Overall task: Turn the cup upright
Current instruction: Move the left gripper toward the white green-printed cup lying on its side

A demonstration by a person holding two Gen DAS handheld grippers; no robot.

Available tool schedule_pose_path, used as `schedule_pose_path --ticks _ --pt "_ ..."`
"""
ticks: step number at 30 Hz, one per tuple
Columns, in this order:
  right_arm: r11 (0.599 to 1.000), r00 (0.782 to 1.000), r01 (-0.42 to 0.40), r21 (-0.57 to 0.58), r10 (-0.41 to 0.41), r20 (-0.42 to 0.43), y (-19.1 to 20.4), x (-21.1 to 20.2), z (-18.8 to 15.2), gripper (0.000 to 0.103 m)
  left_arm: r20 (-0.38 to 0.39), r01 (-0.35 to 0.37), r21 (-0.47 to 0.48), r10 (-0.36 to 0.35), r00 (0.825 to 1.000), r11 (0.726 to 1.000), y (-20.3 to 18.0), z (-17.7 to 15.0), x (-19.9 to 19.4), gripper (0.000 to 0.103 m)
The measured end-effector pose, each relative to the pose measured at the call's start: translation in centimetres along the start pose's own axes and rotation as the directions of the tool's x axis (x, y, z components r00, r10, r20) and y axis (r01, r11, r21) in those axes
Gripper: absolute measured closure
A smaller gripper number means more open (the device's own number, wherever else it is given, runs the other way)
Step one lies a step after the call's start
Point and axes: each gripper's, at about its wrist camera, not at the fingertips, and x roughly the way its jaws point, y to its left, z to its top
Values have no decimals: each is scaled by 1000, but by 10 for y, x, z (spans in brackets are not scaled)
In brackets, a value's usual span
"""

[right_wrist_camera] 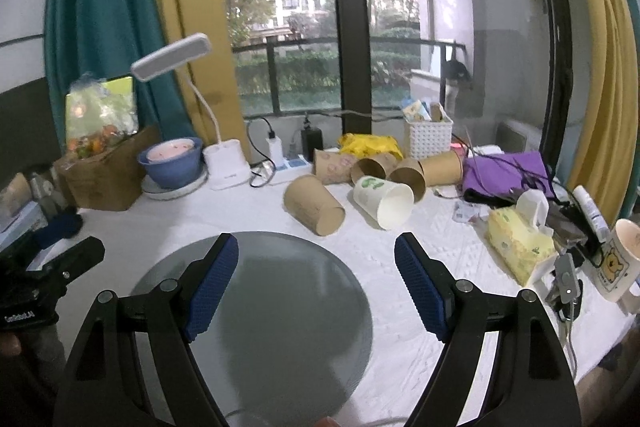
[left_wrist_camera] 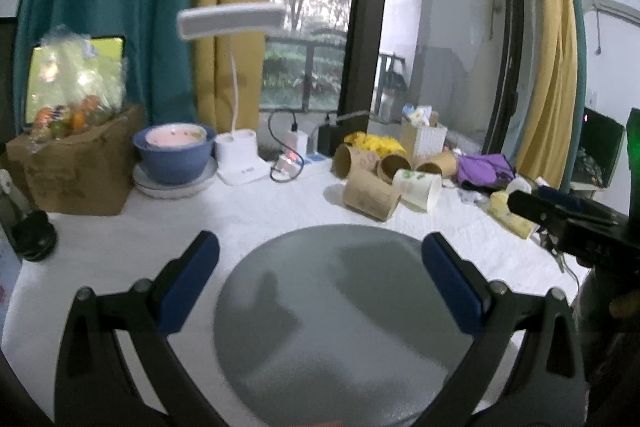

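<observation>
Several paper cups lie on their sides at the back of the white table. A brown cup (right_wrist_camera: 314, 205) (left_wrist_camera: 370, 195) lies nearest, a white cup with green print (right_wrist_camera: 384, 201) (left_wrist_camera: 418, 189) beside it, more brown cups (right_wrist_camera: 404, 173) behind. My left gripper (left_wrist_camera: 320, 267) is open and empty above a grey round mat (left_wrist_camera: 344, 319). My right gripper (right_wrist_camera: 316, 267) is open and empty over the mat's right edge (right_wrist_camera: 260, 327), short of the cups. The right gripper also shows at the right edge of the left wrist view (left_wrist_camera: 560, 215).
A blue bowl (right_wrist_camera: 172, 161) on a plate, a white desk lamp (right_wrist_camera: 224, 163), a power strip and a cardboard box (right_wrist_camera: 104, 175) stand at the back left. A white basket (right_wrist_camera: 428, 137), purple cloth (right_wrist_camera: 504, 171), yellow tissue pack (right_wrist_camera: 516, 243) and bear mug (right_wrist_camera: 618, 259) lie right.
</observation>
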Motion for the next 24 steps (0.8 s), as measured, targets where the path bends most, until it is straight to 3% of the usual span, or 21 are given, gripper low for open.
schedule_pose_path --ticks 8,15,22,24 --pt "1000 996 -6 21 8 -94 -34 53 2 20 -120 -7 3 8 993 1000 -19 13 69 1" --pt "1000 992 -4 26 7 -126 -64 99 18 20 -193 -4 12 7 981 1000 -36 27 123 1" --pt "998 988 24 56 -15 -154 -97 140 28 20 -232 54 119 -25 972 991 -62 55 178 1" --pt "997 987 39 71 -27 -161 -105 149 30 20 -242 95 199 -45 969 975 -73 66 197 1"
